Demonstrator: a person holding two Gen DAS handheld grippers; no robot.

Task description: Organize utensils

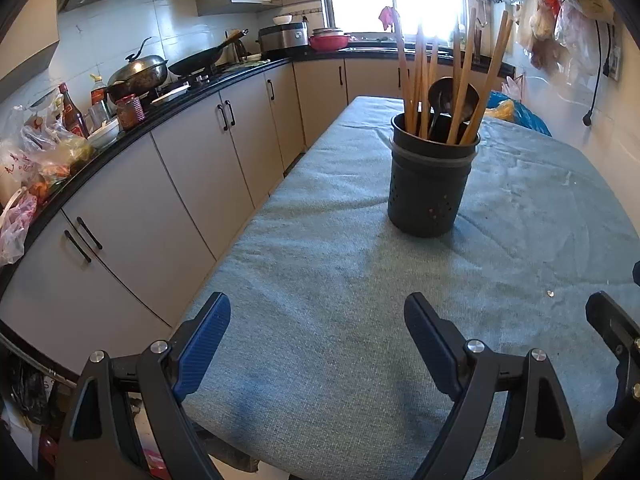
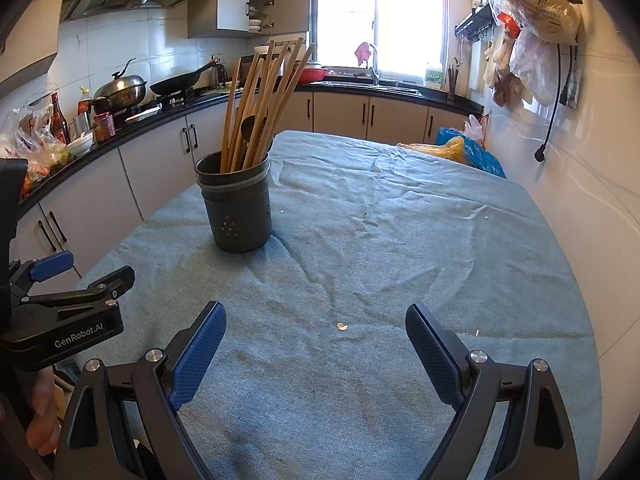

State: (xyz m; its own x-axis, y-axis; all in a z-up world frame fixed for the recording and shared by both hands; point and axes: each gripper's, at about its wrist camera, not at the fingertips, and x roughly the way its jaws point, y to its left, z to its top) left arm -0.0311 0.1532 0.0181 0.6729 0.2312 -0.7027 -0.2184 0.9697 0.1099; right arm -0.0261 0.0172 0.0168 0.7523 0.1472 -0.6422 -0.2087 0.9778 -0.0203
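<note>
Utensil holder (image 2: 237,208) stands upright on blue cloth (image 2: 380,240), holding wooden chopsticks (image 2: 260,108) and a dark ladle (image 2: 249,125). Right gripper (image 2: 316,344) near of holder, jaws wide apart, empty. Left gripper (image 2: 86,270) left of holder

We are seeing daylight pouring through the window (image 2: 378,16), blowing it out white and glaring behind the chopsticks (image 1: 438,80); the holder (image 1: 432,184) is casting a soft shadow toward us, and straight lines are bowing at the dark fisheye edges
</note>
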